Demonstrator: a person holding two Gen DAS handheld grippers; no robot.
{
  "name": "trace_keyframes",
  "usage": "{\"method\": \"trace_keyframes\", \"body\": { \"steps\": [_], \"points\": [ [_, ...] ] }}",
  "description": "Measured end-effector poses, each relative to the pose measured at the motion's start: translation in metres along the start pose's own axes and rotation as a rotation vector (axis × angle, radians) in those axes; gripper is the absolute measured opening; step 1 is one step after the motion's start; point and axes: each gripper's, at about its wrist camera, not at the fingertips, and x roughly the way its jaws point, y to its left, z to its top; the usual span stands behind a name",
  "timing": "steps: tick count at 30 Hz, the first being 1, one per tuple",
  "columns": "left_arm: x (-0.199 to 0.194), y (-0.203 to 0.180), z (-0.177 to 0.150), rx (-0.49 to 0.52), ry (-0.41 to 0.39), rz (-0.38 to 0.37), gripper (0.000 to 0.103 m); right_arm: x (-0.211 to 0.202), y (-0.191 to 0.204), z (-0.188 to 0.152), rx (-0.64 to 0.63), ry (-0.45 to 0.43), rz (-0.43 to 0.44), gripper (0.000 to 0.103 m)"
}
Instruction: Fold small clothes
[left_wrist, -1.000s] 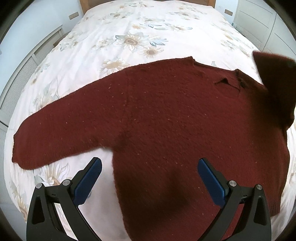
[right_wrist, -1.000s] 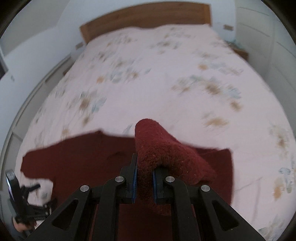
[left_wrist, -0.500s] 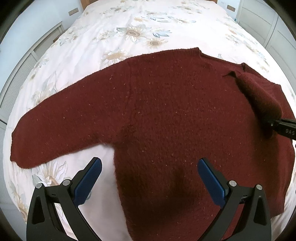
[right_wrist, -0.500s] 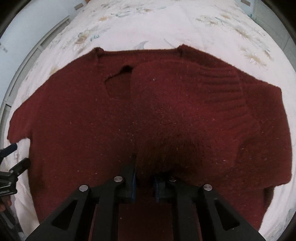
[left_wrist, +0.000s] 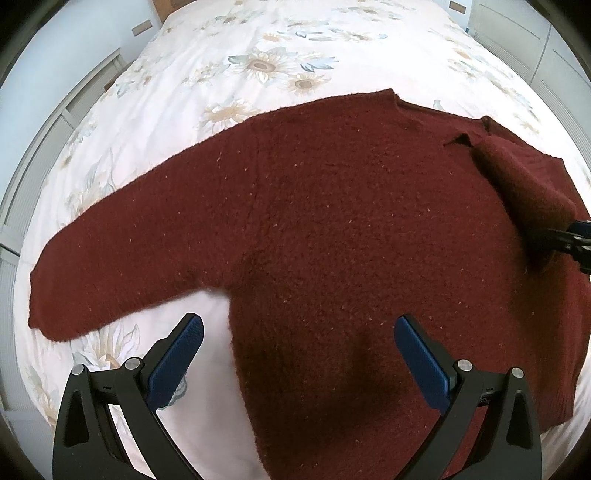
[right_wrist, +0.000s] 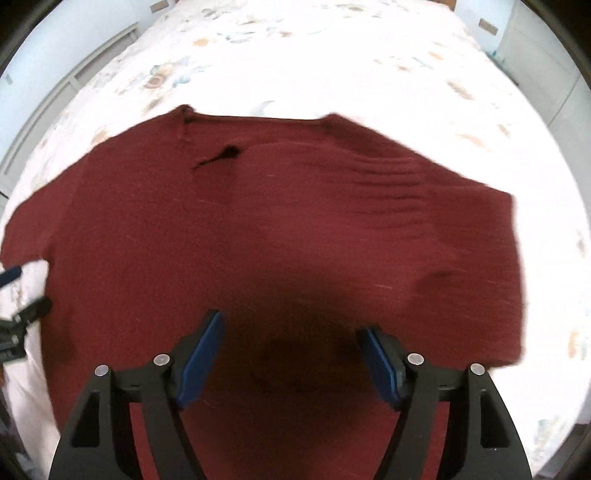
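A dark red knitted sweater lies flat on the bed. Its left sleeve stretches out to the left. Its right sleeve lies folded over the body; in the right wrist view the folded sleeve covers the sweater's right half. My left gripper is open and empty above the sweater's lower left edge. My right gripper is open and empty, just above the sweater's lower middle. Its tip shows at the right edge of the left wrist view.
The bed has a white cover with a flower print and reaches far behind the sweater. White cabinets run along the left wall, more stand at the right. A wooden headboard is at the far end.
My right gripper carried the right sleeve across the sweater, laid it on the body, then opened and let it go. My left gripper stayed open and moved closer to the sweater.
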Motion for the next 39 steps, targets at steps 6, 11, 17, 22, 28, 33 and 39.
{"method": "trace_keyframes", "body": {
  "steps": [6, 11, 17, 22, 28, 33, 39],
  "points": [
    [-0.003, -0.014, 0.004, 0.030, -0.008, -0.013, 0.102, -0.023, -0.067, -0.034, 0.068, -0.027, -0.126, 0.077],
    [-0.006, -0.037, 0.012, 0.083, -0.021, -0.034, 0.102, -0.022, -0.128, -0.058, 0.154, -0.015, -0.203, 0.077],
    [-0.011, -0.089, 0.036, 0.189, -0.059, -0.053, 0.102, -0.002, -0.164, -0.063, 0.226, -0.002, -0.126, 0.048],
    [-0.016, -0.139, 0.055, 0.285, -0.104, -0.076, 0.102, 0.011, -0.163, -0.056, 0.255, -0.012, -0.073, 0.016],
    [-0.011, -0.202, 0.070, 0.420, -0.123, -0.088, 0.102, 0.008, -0.166, -0.063, 0.264, -0.036, -0.047, 0.016],
    [-0.003, -0.252, 0.074, 0.536, -0.133, -0.099, 0.102, 0.005, -0.181, -0.071, 0.299, -0.045, -0.005, 0.016],
    [0.032, -0.293, 0.074, 0.620, -0.042, -0.081, 0.102, 0.004, -0.188, -0.076, 0.314, -0.050, 0.016, 0.017]
  ]
}}
